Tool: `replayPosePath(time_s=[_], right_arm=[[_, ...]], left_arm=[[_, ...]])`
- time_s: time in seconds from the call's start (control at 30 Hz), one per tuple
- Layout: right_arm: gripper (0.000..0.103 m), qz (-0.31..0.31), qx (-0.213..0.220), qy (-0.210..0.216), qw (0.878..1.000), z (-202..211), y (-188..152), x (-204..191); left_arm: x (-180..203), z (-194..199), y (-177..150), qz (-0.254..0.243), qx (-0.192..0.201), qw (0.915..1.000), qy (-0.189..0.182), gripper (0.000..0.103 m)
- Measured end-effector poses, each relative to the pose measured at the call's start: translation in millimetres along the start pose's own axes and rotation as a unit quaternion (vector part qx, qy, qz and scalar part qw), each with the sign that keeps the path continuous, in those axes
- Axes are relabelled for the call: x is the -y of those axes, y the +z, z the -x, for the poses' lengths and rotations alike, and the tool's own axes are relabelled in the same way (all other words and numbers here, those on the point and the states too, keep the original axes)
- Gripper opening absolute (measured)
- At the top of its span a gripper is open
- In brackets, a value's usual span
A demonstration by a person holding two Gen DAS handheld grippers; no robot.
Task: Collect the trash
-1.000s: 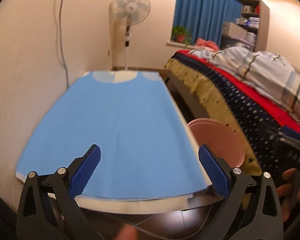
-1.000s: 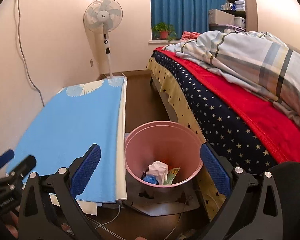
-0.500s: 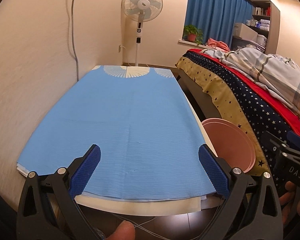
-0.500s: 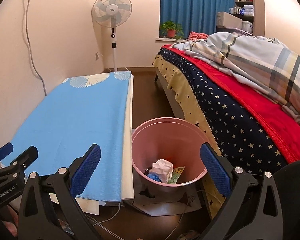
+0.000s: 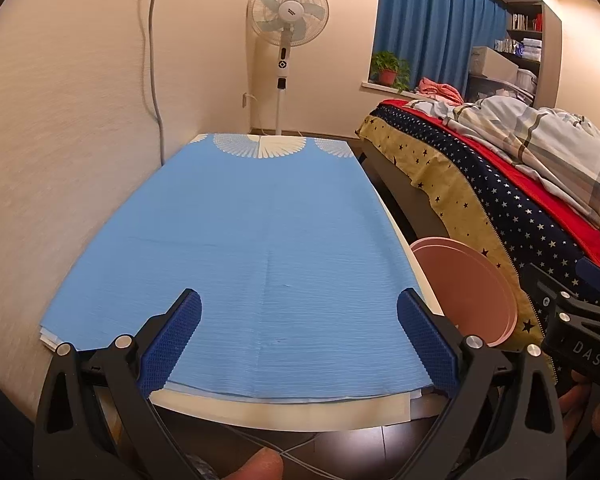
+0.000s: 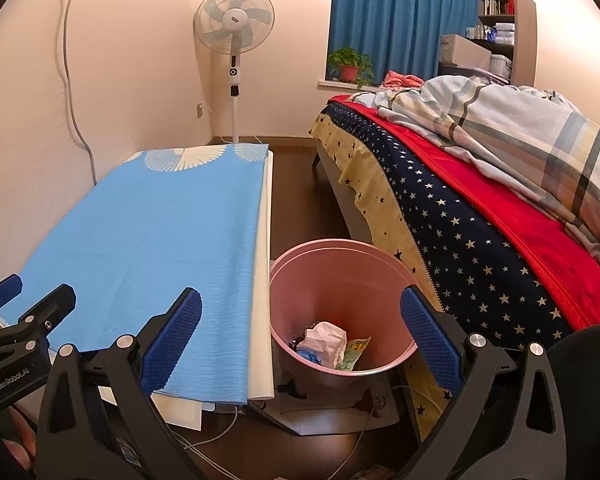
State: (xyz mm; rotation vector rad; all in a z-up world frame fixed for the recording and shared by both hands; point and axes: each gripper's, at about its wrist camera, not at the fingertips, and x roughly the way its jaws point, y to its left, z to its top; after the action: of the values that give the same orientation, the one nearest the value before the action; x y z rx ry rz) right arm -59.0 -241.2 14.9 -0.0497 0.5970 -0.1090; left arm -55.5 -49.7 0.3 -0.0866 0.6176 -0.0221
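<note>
Bedroom walls in warm light frame both views, with a pedestal fan (image 5: pixel 287 20) at the upper centre and blue curtains (image 6: pixel 396 20) at the upper right. Over the last second my left camera has risen and drawn back, so more of the blue-covered tabletop (image 5: pixel 252 240) fills the middle of the frame, and the right view has shifted only slightly; I see nothing left on that cloth, so I judge the collecting is done or nearly so. My left hand-held gripper (image 5: pixel 298 340) stands wide and empty at the bottom of its frame, over the near edge of the tabletop. My right hand-held gripper (image 6: pixel 300 340) is equally wide and carries nothing, aimed at the pink trash bin (image 6: pixel 300 264) in the lower centre of the right view, between the tabletop and the bed (image 6: pixel 480 220). Inside the bin lie the trash pieces: a crumpled white paper (image 6: pixel 326 338), a green-and-yellow wrapper (image 6: pixel 356 350) and something blue (image 6: pixel 310 356) I cannot identify. From the left view only the bin's rim shows at the right, its contents hidden. The floor under the tabletop is dark and partly cut off, so I cannot say whether any scraps remain there.
</note>
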Motion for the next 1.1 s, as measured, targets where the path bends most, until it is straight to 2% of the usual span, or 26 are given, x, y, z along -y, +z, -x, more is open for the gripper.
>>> replayPosePath(time_s=[1.1], right_arm=[[0.098, 0.001, 0.002, -0.002, 1.000, 1.0, 1.5, 1.7]], left_arm=[[1.8, 0.9, -0.9, 0.001, 0.004, 1.0000, 0.000, 0.095]])
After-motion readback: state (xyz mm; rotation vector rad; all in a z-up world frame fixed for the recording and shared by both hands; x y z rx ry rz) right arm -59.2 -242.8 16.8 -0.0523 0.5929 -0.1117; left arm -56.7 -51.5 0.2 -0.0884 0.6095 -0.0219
